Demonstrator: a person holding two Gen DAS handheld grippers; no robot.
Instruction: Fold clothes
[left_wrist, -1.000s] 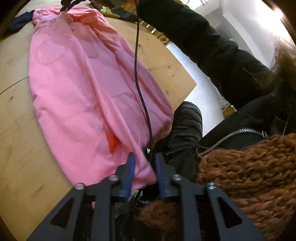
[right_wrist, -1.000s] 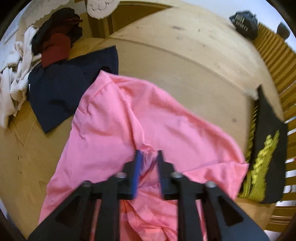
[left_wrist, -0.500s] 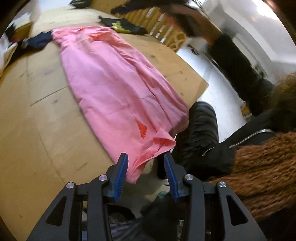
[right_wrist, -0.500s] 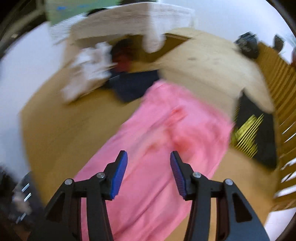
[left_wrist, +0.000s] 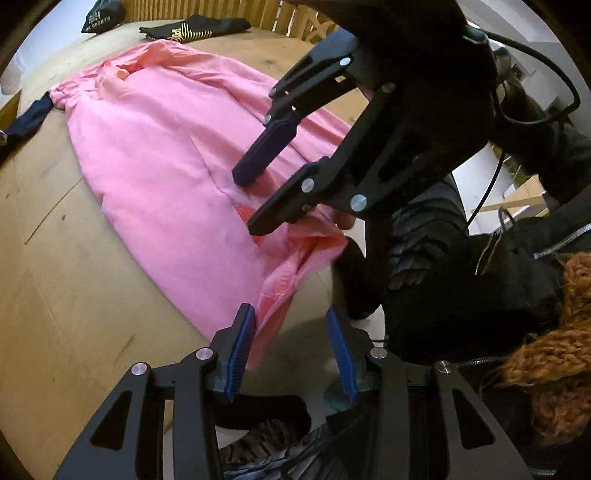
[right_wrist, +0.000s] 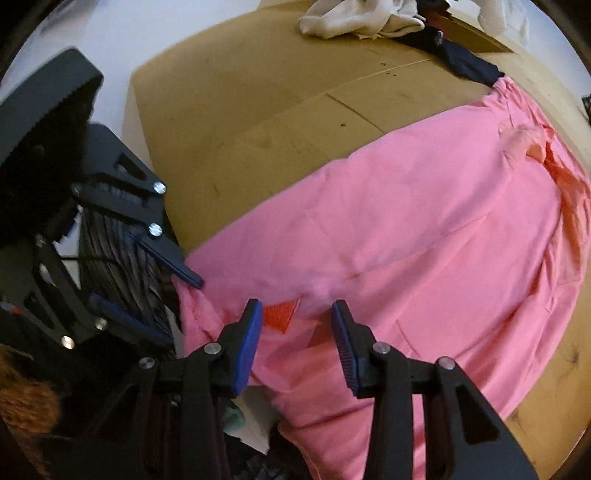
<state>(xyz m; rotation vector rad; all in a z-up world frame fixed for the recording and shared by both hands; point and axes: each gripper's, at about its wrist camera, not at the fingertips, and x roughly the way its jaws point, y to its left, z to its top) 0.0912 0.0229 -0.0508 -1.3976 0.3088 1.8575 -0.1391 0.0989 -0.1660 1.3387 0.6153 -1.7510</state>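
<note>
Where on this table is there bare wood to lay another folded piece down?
Bare table lies between the pink garment and the white clothes. Crowded: the near edge, where both hand-held grippers work, and the far side by the black garment.

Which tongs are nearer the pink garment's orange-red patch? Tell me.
Right. Right tongs, jaws closing on nothing, hover over the orange-red patch; left tongs sit beside it at the hanging hem.

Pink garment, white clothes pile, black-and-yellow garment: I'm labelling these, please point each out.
pink garment (right_wrist: 424, 229), right wrist view, flat middle.
white clothes pile (right_wrist: 354, 18), right wrist view, crumpled middle.
black-and-yellow garment (left_wrist: 192, 31), left wrist view, yellow print.
</note>
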